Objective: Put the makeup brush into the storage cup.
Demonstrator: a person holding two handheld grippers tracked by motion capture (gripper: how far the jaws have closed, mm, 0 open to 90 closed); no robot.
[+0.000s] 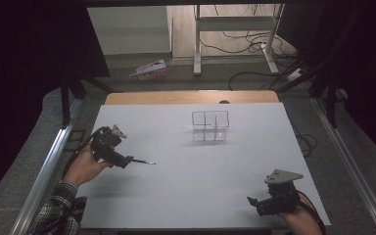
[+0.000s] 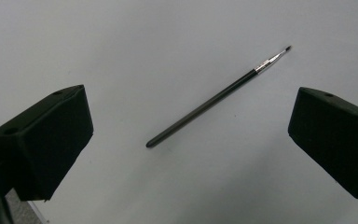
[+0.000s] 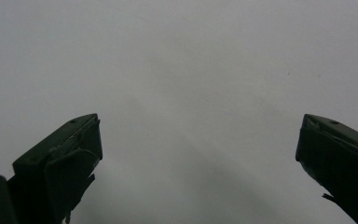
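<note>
A thin black brush (image 2: 214, 97) with a silver ferrule and a dark tip lies on the white table (image 1: 186, 191). My left gripper (image 2: 191, 112) hovers over it, open wide, with the brush's handle end between the two jaws and touching neither. In the high view the left gripper (image 1: 125, 160) is at the table's left side and the brush (image 1: 144, 161) points right from it. My right gripper (image 1: 254, 205) rests near the front right corner. It is open, and the right gripper (image 3: 198, 135) has bare white table between its jaws.
A clear plastic organiser (image 1: 209, 126) with compartments stands at the table's far middle. Beyond the far edge are a desk frame (image 1: 235, 29), floor cables and a colourful box (image 1: 150, 69). Metal rails (image 1: 44, 171) flank both sides of the table.
</note>
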